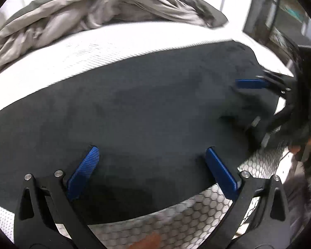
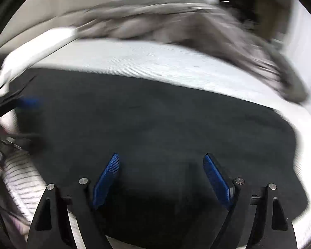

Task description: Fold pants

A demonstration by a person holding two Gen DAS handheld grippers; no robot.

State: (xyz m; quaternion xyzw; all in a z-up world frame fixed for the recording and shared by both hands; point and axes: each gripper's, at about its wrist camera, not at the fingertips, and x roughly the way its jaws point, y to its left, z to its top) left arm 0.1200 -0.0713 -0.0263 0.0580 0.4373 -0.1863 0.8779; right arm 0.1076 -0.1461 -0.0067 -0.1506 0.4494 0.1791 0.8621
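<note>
Dark fabric fills the middle of the left wrist view: one pair of pants (image 1: 147,103) lying flat on the white mattress (image 1: 76,58), near edge at lower centre. Your left gripper (image 1: 152,151) hangs over that edge, jaws spread wide with nothing pinched; your right gripper (image 1: 257,95) enters at the right of the frame, blurred, also spread. One crumpled grey blanket (image 1: 89,10) sits along the top. Right wrist view: same pants (image 2: 155,124) across the centre, right gripper (image 2: 161,158) released above the cloth, two blue pads apart; left gripper (image 2: 20,112) smeared at left edge, blanket (image 2: 176,20) at top. Count: one pants, one blanket, two grippers. Risk, as judged: with both frames motion-blurred, you could close on only the top layer or miss the hem, so the fold comes up skewed; a pinch taken too deep could drag the mattress cover with it.
</note>
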